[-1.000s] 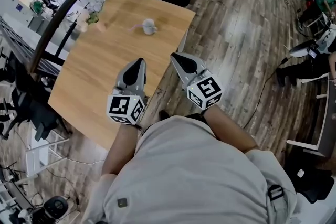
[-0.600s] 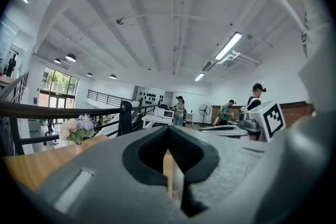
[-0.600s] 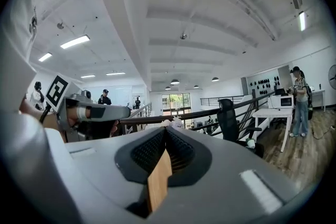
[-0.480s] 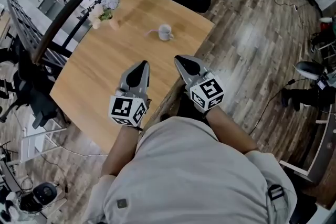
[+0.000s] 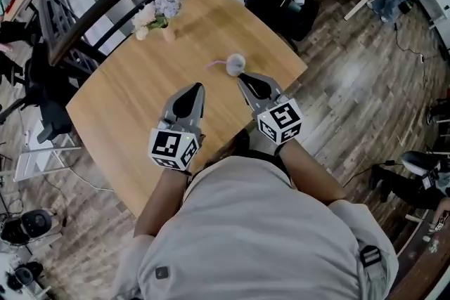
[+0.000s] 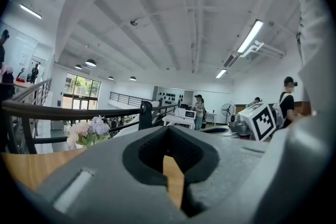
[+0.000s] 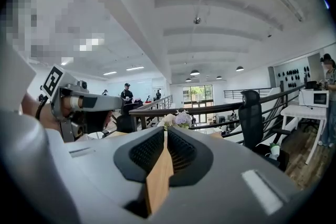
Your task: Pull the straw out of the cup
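A small white cup [image 5: 236, 64] stands on the wooden table [image 5: 126, 102], and a pink straw [image 5: 216, 64] sticks out of it to the left. My right gripper [image 5: 242, 77] hovers just short of the cup. Its jaws are opening: in the right gripper view [image 7: 165, 131] a thin slit shows between them with nothing in it. My left gripper [image 5: 198, 87] is beside it, to the left of the cup and a little nearer to me. Its jaws [image 6: 168, 129] meet at the tips and hold nothing. Both gripper views have the cup hidden behind the jaws.
A vase of pale flowers [image 5: 157, 13] stands near the table's far left edge, by a black railing [image 5: 105, 3]. A black office chair [image 5: 281, 0] sits beyond the far corner. The table's right edge [image 5: 281, 91] drops to wood flooring.
Both grippers have moved forward over the table, and the cup now lies right in front of the right gripper. The view has swung, bringing the flowers and railing closer.
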The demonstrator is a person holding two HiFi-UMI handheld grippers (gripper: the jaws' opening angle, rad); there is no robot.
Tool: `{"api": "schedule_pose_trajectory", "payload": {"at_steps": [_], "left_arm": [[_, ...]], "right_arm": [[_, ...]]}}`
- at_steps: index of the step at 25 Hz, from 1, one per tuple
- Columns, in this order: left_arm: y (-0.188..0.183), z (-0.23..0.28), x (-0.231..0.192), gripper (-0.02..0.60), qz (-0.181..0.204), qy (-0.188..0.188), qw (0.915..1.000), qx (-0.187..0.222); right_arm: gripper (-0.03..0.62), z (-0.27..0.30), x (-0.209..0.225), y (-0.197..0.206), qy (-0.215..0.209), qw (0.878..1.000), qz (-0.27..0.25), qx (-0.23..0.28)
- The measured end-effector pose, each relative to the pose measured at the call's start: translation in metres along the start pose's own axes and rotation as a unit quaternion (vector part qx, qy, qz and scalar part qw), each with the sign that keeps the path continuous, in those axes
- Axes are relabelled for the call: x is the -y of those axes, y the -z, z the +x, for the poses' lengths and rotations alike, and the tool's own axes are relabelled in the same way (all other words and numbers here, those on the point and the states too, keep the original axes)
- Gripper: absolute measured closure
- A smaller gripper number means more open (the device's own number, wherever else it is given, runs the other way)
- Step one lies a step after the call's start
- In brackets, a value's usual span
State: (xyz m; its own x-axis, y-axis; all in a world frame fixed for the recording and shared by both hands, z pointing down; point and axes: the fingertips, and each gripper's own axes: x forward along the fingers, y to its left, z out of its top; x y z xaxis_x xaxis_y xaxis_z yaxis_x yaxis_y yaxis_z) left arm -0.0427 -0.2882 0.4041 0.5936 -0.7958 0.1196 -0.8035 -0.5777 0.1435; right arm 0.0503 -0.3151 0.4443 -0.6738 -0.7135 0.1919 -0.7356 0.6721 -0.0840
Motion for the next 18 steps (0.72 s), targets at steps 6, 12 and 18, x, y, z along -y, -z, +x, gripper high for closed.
{"api": "schedule_pose_trajectory", "payload": {"at_steps": [6, 12, 18], "left_arm": [[0.012, 0.039, -0.021, 0.577, -0.015, -0.057, 0.9982, -0.007], [0.032, 0.059, -0.047, 0.577, -0.029, -0.104, 0.9938, -0.027], [0.061, 0.075, -0.065, 0.577, -0.048, -0.136, 0.9884, -0.047]], "right_arm": [[0.548, 0.033, 0.044, 0.013, -0.05, 0.998, -0.007, -0.027], [0.526, 0.068, 0.066, 0.034, -0.098, 0.993, -0.009, -0.06], [0.494, 0.099, 0.078, 0.068, -0.137, 0.985, -0.007, -0.1]]}}
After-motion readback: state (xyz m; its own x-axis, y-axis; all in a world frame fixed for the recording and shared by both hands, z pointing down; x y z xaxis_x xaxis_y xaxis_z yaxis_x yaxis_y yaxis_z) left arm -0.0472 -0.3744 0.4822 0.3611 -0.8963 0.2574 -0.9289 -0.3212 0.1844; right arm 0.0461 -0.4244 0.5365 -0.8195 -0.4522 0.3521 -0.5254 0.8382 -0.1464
